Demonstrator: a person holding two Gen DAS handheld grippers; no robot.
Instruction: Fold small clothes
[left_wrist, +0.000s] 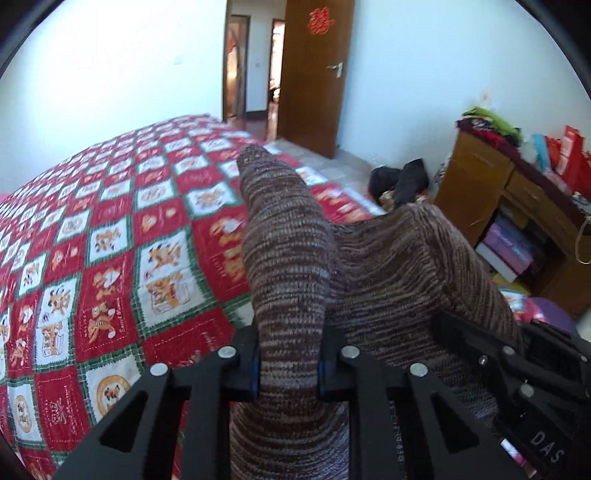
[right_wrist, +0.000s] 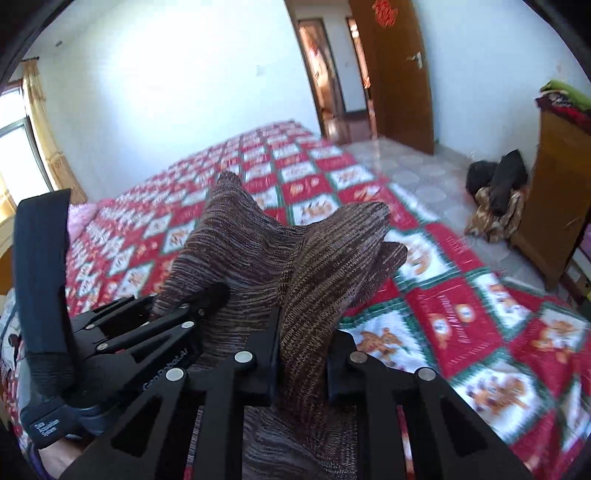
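- Over the bed, on the left, the left gripper (left_wrist: 290, 365) has its jaws clamped on a bunched part of the brown striped knit garment (left_wrist: 284, 236); cloth fills the gap between the pads, and a pointed end of the knit stands up ahead of them.
- Between the two tools the garment spans as one slack sheet, raised off the red, white and green patterned quilt (left_wrist: 110, 229). How much of its lower part touches the bed I cannot tell, since the cloth hangs below both views.
- On the right, the right gripper (right_wrist: 304, 363) likewise pinches a gathered edge of the same knit, jaws closed on the fabric, with a rounded flap rising in front.
- Far right, well apart from the work, stand a wooden desk (left_wrist: 491, 184) and dark things heaped on the floor (right_wrist: 496, 181).
- Step in hand, as I judge it: the pick-up that starts a fold, both held points raised together.
- Next move calls for carrying both ends the same way at an even height, laying the lifted edge flat onto the rest, then letting go only once the cloth lies smooth.
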